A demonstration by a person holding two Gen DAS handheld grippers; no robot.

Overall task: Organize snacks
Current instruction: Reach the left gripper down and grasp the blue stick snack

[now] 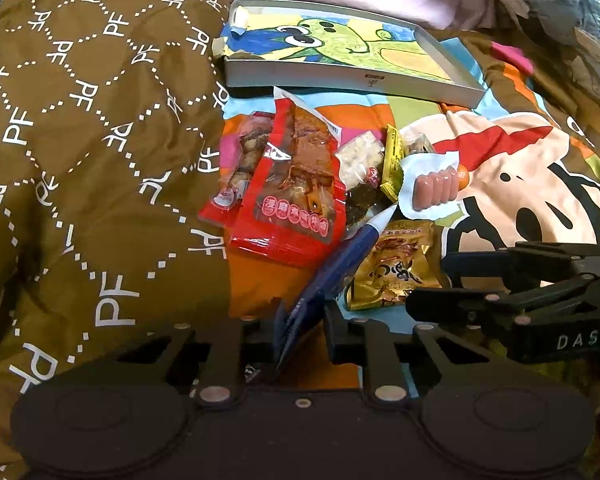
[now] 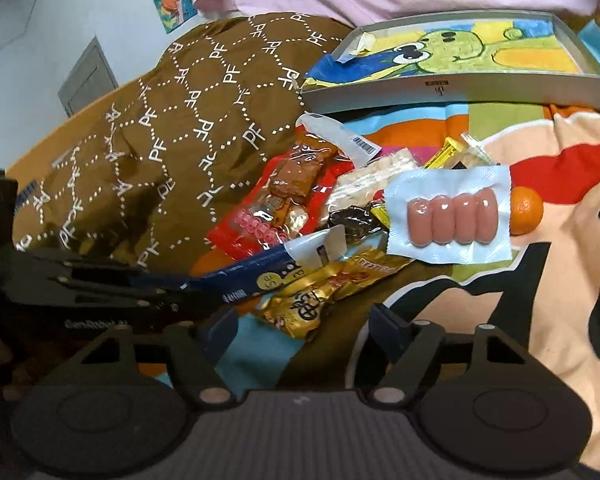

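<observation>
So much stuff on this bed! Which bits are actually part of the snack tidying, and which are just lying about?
Part of the job:
- blue packet, held in the left gripper
- red snack bag
- gold packet
- sausage pack
- orange
- grey box, probably where the snacks go
- right gripper, open

Just lying about:
- brown quilt
- cartoon bedsheet

Left tool (image 1: 300,320): matte black, two round discs at its base, angled link arms with pale metal rivets. Right tool (image 2: 304,320): same black build, ribbed grey panel between its discs; its side carries white "DAS" lettering, seen from the left wrist.
</observation>
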